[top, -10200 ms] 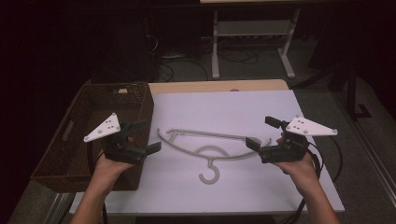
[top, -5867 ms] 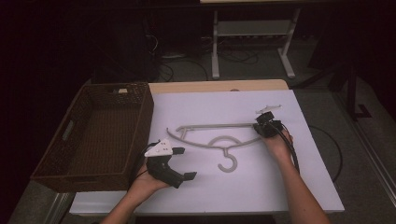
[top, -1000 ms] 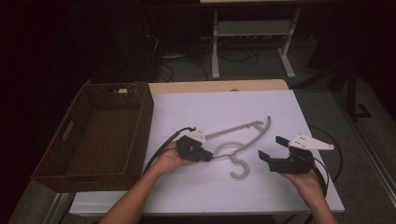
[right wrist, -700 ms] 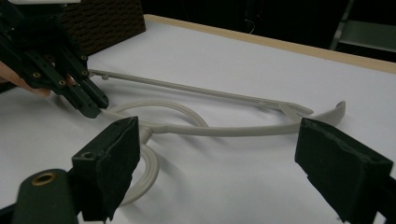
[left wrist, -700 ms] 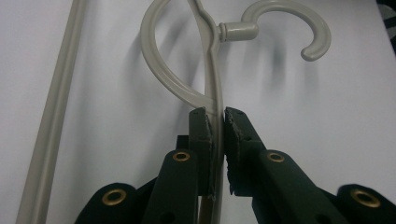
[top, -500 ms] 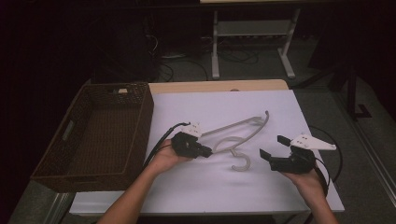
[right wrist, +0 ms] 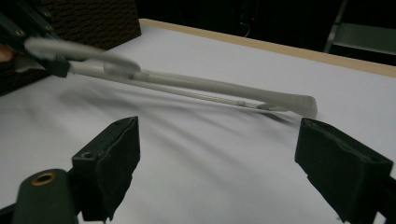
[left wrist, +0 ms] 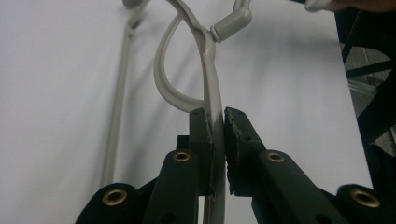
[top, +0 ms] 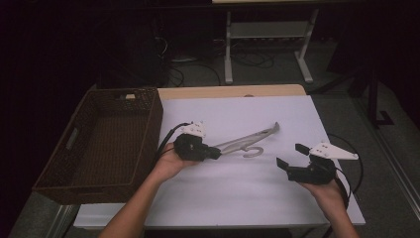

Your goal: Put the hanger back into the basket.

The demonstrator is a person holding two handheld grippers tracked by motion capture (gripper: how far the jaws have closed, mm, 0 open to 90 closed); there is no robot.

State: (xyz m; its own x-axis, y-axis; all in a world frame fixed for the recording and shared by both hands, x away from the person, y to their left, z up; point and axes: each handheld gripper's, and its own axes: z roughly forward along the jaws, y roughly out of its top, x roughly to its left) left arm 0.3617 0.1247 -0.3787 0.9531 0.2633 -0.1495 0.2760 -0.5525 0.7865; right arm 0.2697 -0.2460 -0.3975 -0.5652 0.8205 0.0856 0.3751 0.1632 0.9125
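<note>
Right at the pads of the left gripper (left wrist: 218,135), a flat strip of the grey hanger (left wrist: 210,79) is pinched edge-on, the two black jaws pressed tight against it from either side. Beyond the pads the hanger's arm curves away and its hook neck sits near the top of that gripper's view. From the high view, the left gripper (top: 214,153) holds one end of the hanger (top: 247,141), which slants up and away to the right above the white table sheet (top: 237,193), its hook hanging down near the middle and its far end pointing toward the table's back right.

Over on the right, the right gripper (top: 292,157) has its jaws spread wide with nothing between them; in its own view the two black pads (right wrist: 116,158) stand far apart, with the hanger (right wrist: 210,88) lying across the scene beyond them, well clear of both. That gripper sits near the table's front right corner, apart from the hanger.

A dark wicker basket (top: 148,106) stands at the left edge of the table, beside the left hand (top: 168,161).
</note>
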